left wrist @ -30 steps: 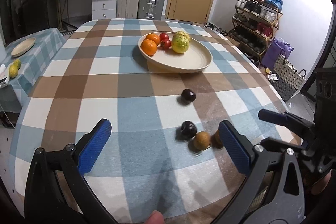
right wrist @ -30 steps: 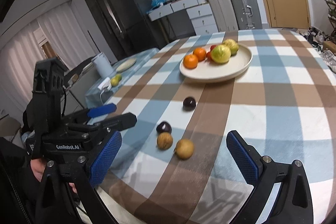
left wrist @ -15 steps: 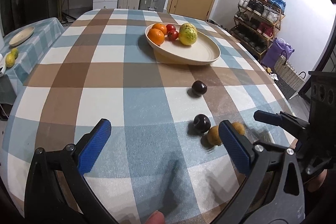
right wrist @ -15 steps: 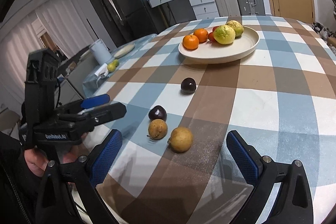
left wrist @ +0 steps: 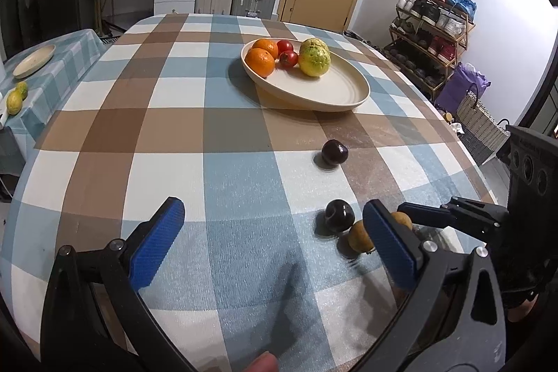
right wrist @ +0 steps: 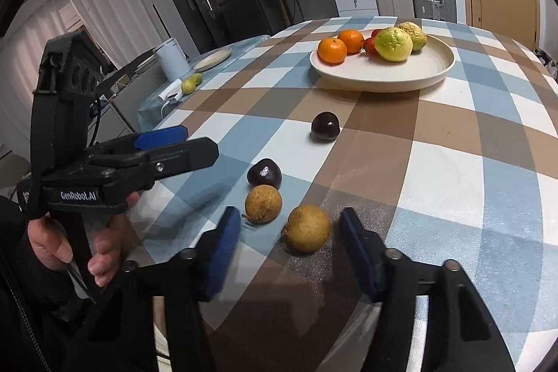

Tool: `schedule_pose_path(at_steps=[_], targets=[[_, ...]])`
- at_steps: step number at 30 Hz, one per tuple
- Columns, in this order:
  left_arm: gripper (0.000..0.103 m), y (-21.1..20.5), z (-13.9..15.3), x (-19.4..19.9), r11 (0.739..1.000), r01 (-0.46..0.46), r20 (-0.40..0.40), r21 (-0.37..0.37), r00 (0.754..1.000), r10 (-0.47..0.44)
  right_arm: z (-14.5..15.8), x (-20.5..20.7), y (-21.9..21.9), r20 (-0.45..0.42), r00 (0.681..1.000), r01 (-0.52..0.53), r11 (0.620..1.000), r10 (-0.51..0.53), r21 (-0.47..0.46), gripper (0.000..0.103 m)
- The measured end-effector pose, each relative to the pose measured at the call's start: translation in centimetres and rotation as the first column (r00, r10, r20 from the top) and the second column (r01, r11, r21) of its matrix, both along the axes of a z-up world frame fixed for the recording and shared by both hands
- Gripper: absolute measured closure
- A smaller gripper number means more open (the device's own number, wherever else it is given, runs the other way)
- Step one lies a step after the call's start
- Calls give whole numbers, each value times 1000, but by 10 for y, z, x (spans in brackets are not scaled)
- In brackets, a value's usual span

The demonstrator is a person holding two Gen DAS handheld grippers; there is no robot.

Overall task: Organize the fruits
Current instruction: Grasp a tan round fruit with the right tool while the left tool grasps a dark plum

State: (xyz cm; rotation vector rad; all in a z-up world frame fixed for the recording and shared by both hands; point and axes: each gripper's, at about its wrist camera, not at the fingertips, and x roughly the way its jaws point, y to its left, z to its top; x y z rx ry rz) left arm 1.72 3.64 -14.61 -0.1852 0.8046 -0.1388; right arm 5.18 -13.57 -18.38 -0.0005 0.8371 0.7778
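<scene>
A cream plate (left wrist: 348, 100) (right wrist: 383, 82) at the far middle of the checked table holds two oranges (right wrist: 333, 50), red tomatoes and two yellow-green fruits (right wrist: 394, 44). Loose on the cloth lie two dark plums (right wrist: 325, 125) (right wrist: 264, 173) and two brown round fruits (right wrist: 263, 203) (right wrist: 308, 227). My right gripper (right wrist: 291, 246) is closing its jaws with the nearer brown fruit between them, and the pads stand clear of it on both sides. My left gripper (left wrist: 273, 243) is open over bare cloth, left of the near plum (left wrist: 339, 215) and a brown fruit (left wrist: 359, 236).
A low side table (left wrist: 45, 82) on the left carries a small plate and two lemons, with a white kettle (right wrist: 171, 60) beside it. Suitcases, a drawer unit and a door stand behind the table. A shoe rack (left wrist: 432, 23) and a basket are at the right. A hand (right wrist: 101, 253) holds the left gripper.
The right gripper's jaws have narrowed from wide open around the nearer brown fruit. Both grippers have come lower and closer to the loose fruits.
</scene>
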Motion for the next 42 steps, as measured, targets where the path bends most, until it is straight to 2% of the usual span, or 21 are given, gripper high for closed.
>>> schedule_pose_path(at_steps=[5, 9, 13, 18, 21, 26, 28, 31, 35, 42], targets=[[1, -2, 4, 6, 1000, 13, 13, -3, 1000, -13, -3, -1, -3, 6, 1000, -1, 1000, 1, -8, 56], [1, -7, 6, 11, 1000, 21, 16, 11, 1000, -21, -4, 0, -6, 4, 1000, -3, 1000, 3, -6, 73], [1, -8, 6, 19, 1000, 19, 1, 15, 1000, -19, -5, -1, -8, 10, 1000, -9, 1000, 9, 0, 74], [1, -9, 7, 32, 1000, 16, -10, 12, 1000, -16, 1, -1, -13, 15, 1000, -26, 998, 26, 51, 74], [1, -18, 5, 47, 996, 88, -51, -10, 995, -88, 8, 0, -20, 29, 999, -23, 996, 20, 83, 74], [1, -36, 5, 69, 992, 125, -90, -1, 988, -125, 17, 5, -33, 57, 998, -12, 995, 6, 97, 74], [1, -44, 3, 79, 991, 131, -106, 24, 986, -128, 19, 8, -39, 65, 998, -5, 995, -2, 102, 74], [2, -53, -3, 94, 988, 154, -145, 10, 978, -151, 21, 12, -48, 61, 998, 11, 993, -19, 116, 74], [10, -62, -6, 108, 985, 174, -157, 2, 973, -172, 21, 17, -57, 55, 998, 27, 992, -34, 127, 74], [41, -68, -10, 118, 978, 209, -186, -25, 960, -210, 24, 25, -59, 53, 998, 18, 991, -25, 131, 74]])
